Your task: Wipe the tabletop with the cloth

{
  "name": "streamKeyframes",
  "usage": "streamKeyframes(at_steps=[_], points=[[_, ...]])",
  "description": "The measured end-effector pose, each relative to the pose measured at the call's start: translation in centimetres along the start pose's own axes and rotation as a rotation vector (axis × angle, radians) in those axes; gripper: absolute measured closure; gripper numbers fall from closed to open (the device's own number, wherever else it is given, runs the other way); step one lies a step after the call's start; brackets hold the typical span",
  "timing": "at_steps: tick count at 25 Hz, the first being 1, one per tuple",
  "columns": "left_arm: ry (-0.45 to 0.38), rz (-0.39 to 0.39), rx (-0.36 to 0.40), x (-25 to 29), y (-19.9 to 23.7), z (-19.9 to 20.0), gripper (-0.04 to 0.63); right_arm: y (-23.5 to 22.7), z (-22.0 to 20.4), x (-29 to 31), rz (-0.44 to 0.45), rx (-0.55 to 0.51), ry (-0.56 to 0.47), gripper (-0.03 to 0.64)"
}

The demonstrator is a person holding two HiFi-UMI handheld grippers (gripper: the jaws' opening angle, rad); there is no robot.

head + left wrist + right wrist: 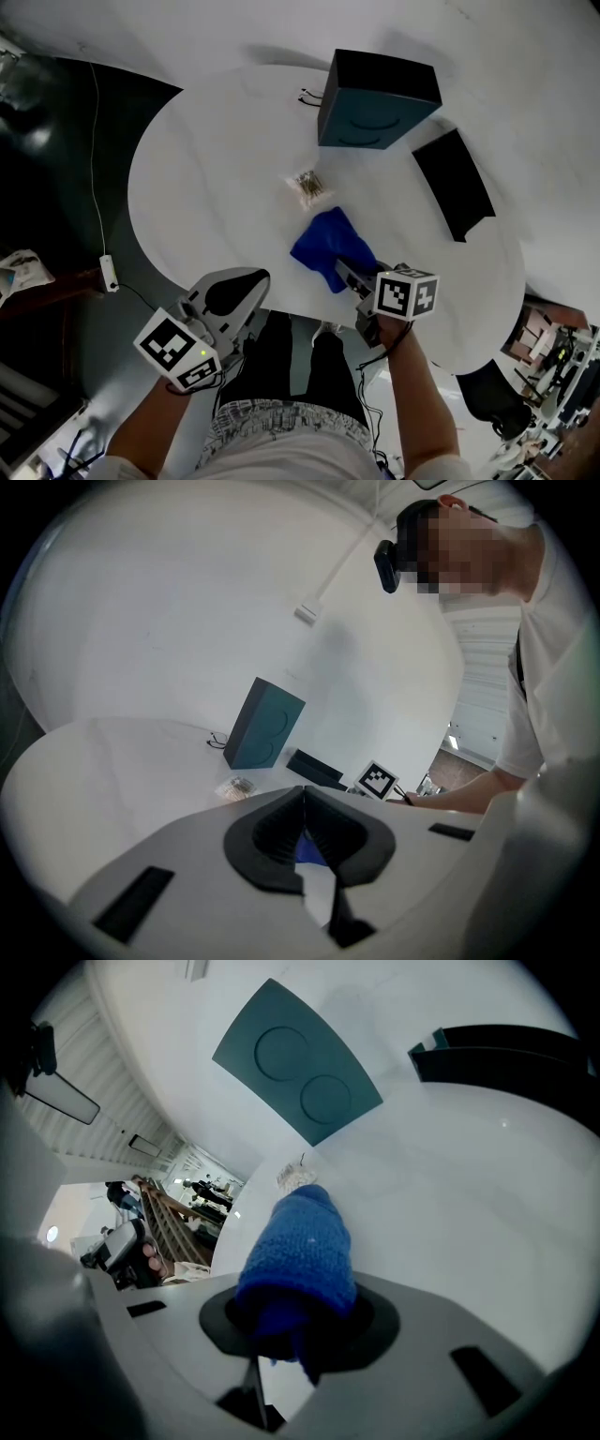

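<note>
A blue cloth (325, 244) lies bunched on the round white tabletop (216, 178) near its front edge. My right gripper (349, 275) is shut on the cloth's near end; in the right gripper view the cloth (298, 1255) fills the space between the jaws and stretches away over the table. My left gripper (246, 302) hangs off the table's front edge, lower left of the cloth, jaws closed together with nothing between them. In the left gripper view its jaws (303, 829) meet, and a sliver of the blue cloth (309, 851) shows behind them.
A dark teal box (375, 98) stands at the table's far side, with a small black cable (308, 97) beside it. A flat black box (454, 183) lies at the right. A small clear packet (307, 186) sits just beyond the cloth.
</note>
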State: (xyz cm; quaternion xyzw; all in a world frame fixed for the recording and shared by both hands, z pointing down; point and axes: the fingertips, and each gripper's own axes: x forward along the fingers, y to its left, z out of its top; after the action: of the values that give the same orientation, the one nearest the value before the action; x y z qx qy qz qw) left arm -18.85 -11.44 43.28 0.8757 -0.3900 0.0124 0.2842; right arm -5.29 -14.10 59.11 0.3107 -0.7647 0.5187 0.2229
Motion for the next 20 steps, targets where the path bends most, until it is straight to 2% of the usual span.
streamKeyframes(at_steps=[6, 20], points=[[0.017, -0.031, 0.012, 1.9, -1.4, -0.1, 0.574, -1.4, -0.2, -1.3, -0.017, -0.001, -0.012, 0.503], [0.081, -0.142, 0.052, 8.1, -8.5, -1.8, 0.574, -8.5, -2.8, -9.6, -0.082, 0.097, -0.092, 0.503]])
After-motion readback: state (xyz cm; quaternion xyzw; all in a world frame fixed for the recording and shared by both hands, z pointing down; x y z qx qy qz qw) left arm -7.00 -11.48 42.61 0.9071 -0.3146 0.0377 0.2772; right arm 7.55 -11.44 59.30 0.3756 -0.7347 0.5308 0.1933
